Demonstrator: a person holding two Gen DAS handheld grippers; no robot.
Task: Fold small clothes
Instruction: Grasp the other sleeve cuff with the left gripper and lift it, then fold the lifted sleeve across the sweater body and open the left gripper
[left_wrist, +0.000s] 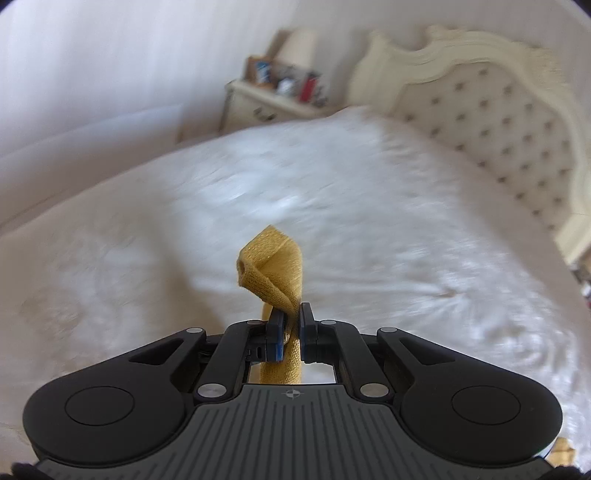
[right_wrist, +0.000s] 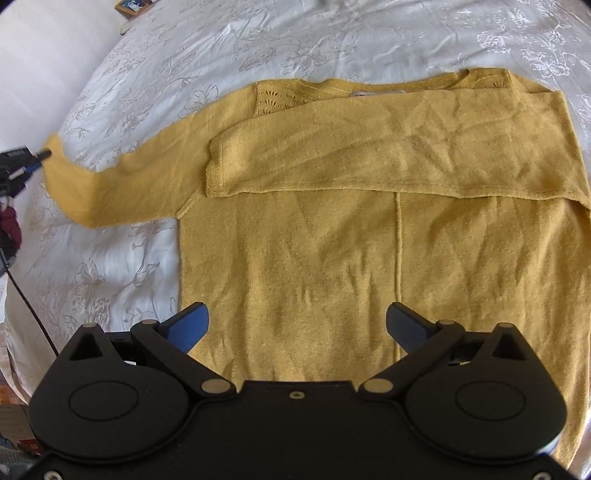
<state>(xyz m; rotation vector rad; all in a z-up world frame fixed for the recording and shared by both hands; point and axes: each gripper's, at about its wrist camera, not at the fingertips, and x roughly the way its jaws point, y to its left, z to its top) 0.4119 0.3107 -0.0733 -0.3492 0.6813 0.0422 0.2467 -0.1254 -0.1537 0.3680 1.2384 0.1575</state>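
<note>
A mustard yellow knit sweater (right_wrist: 314, 258) lies flat on the white bedspread (right_wrist: 122, 74). Its right sleeve (right_wrist: 406, 147) is folded across the chest. Its left sleeve (right_wrist: 110, 184) stretches out to the left, lifted at the cuff. My left gripper (left_wrist: 291, 314) is shut on that cuff (left_wrist: 273, 269), and it shows at the left edge of the right wrist view (right_wrist: 33, 158). My right gripper (right_wrist: 295, 321) is open and empty, hovering over the sweater's lower body near the hem.
A tufted cream headboard (left_wrist: 498, 122) stands at the bed's far right. A nightstand (left_wrist: 266, 103) with a lamp and small items sits beyond the bed. A dark cable (right_wrist: 29, 302) hangs at the left bed edge.
</note>
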